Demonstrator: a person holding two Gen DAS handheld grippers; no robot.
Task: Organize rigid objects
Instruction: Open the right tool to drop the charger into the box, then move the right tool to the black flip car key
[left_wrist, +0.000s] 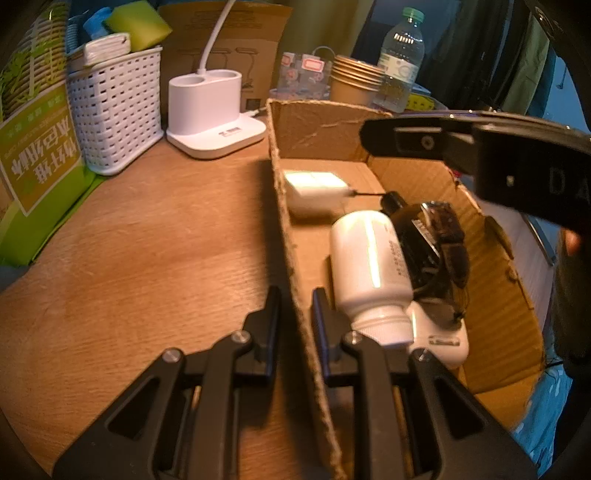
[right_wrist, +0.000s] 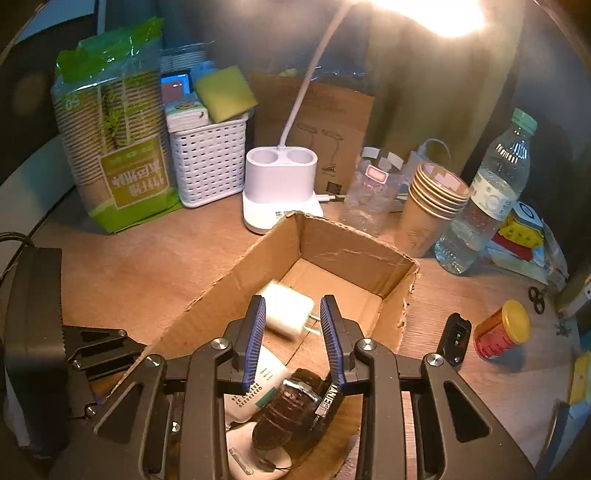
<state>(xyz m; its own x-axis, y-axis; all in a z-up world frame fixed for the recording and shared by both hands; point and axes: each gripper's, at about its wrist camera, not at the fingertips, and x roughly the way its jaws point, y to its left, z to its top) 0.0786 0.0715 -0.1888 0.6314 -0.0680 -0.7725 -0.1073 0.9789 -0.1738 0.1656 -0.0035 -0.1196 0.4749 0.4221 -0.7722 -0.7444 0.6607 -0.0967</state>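
While pinching near wall of cardboard box (left_wrist: 284, 206), left gripper (left_wrist: 295, 306) clamped, likely steadying it on worktop (left_wrist: 147, 240); right gripper (right_wrist: 291, 332) spread wide, empty, above white bottle (left_wrist: 369, 258), charger (right_wrist: 286, 310), dark watch (right_wrist: 291, 413) inside; red jar (right_wrist: 502, 328) outside

Domestic desk or table setting, indicated by wooden tabletop (right_wrist: 147, 266), lit desk lamp with white base (right_wrist: 280, 184), white woven basket (right_wrist: 210, 166) holding sponge (right_wrist: 225, 92), packaged paper cups (right_wrist: 110, 140) far left, water bottle (right_wrist: 495, 192) far right.
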